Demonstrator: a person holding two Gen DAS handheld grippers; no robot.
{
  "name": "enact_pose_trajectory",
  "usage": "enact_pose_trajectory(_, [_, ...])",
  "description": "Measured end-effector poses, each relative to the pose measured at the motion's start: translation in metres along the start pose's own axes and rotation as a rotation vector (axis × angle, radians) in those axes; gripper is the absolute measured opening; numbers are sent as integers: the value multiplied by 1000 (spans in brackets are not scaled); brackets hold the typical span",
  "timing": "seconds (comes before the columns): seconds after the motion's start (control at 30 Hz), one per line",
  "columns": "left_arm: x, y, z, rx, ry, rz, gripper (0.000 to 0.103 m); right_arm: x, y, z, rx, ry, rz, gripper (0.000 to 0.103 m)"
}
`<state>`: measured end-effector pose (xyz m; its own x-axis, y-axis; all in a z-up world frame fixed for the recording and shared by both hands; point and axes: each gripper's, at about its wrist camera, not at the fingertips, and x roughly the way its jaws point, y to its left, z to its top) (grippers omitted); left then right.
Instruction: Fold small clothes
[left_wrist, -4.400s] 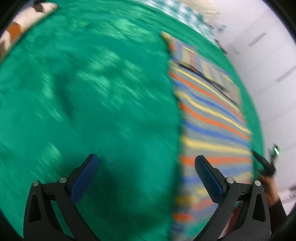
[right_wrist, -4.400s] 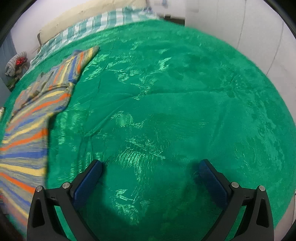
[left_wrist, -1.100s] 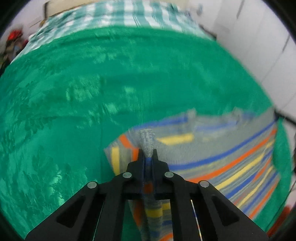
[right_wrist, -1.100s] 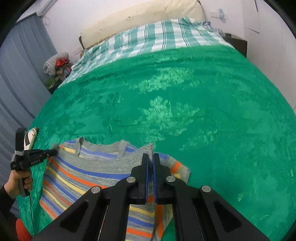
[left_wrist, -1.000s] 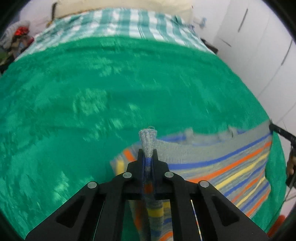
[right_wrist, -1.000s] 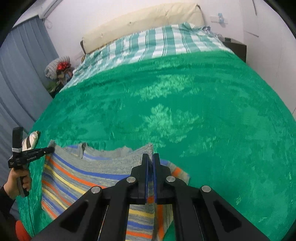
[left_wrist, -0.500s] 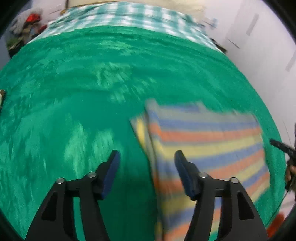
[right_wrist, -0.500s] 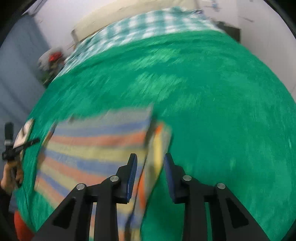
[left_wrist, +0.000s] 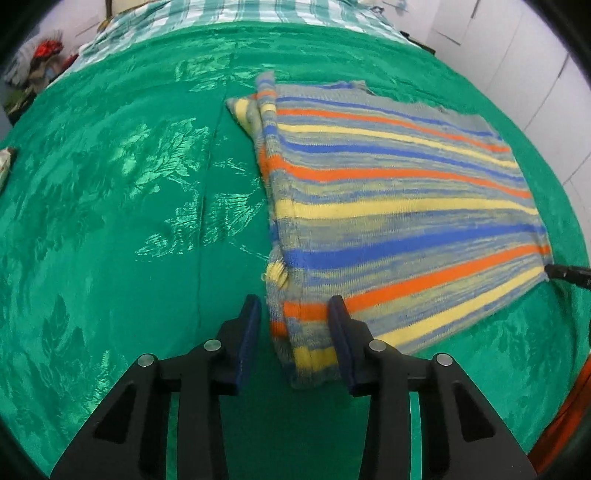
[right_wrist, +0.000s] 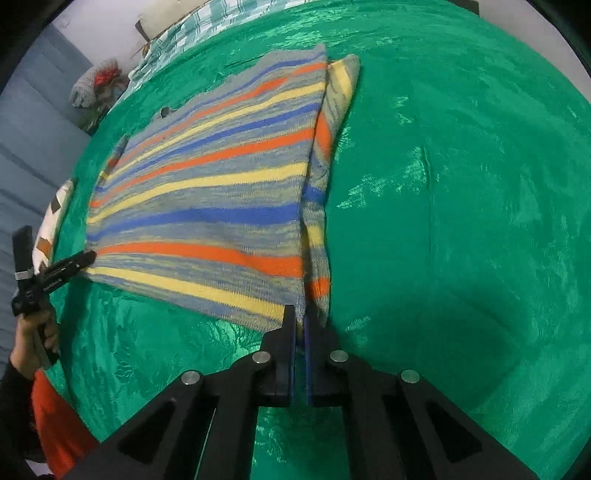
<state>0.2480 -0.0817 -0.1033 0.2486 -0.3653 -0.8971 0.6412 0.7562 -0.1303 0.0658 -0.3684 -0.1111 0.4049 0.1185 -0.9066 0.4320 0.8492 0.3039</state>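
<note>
Striped sweater (left_wrist: 388, 206) now lies flat on green bedspread (left_wrist: 110, 221), ahead of both jaws; 1 s ago I held it lifted by top edge. Fold laid down, sleeve tucked along side edge.

Left gripper (left_wrist: 293, 332): jaws spread, straddling near corner of sweater, not pinching; released 0.5 s ago, reopened here.

Right gripper (right_wrist: 300, 328): jaws pressed together at near hem corner; looks like pinching fabric edge.

My read: 1 fold done, hem grasp starting next fold. Need left jaws to close on own corner first.
</note>
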Motion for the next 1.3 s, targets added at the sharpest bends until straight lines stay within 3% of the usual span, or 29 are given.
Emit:
enact_pose_trajectory(0.07, [-6,3,3,-34,23,42,59,-6,-5,-4,38,-22,24,6])
enact_pose_trajectory(0.1, [-17,3,2,-68,18,74,71,-12,-10,-7,63,-39,36,26])
enact_pose_trajectory(0.17, [-37,1,-5,-90,-24,81,82,-28,-14,-16,91,-73,2,49])
enact_pose_trajectory(0.2, [-50,-3,-12,-93,-50,89,86,-37,-15,-22,95,-108,-6,53])
enact_pose_trajectory(0.37, [-89,-29,-24,-62,-112,159,90,-66,-21,-61,127,-187,13,59])
enact_pose_trajectory(0.67, [-135,-63,-38,32,-199,239,92,-73,-19,-115,190,-204,40,59])
enact_pose_trajectory(0.77, [-145,-69,-46,41,-210,230,92,-76,-12,-124,178,-206,46,59])
enact_pose_trajectory(0.87, [-146,-87,-53,67,-209,148,92,-80,-3,-124,153,-211,50,59])
enact_pose_trajectory(0.9, [-140,-102,-56,111,-195,91,92,-82,-1,-122,142,-215,51,59])
enact_pose_trajectory(1.03, [-103,-168,-57,304,-158,-8,92,-92,5,-85,67,-241,52,60])
enact_pose_trajectory(1.13, [-67,-223,-44,443,-155,-73,92,-89,-1,-37,24,-255,67,70])
enact_pose_trajectory(1.3, [-8,-286,-6,511,-161,-134,91,-59,-26,55,29,-222,151,71])
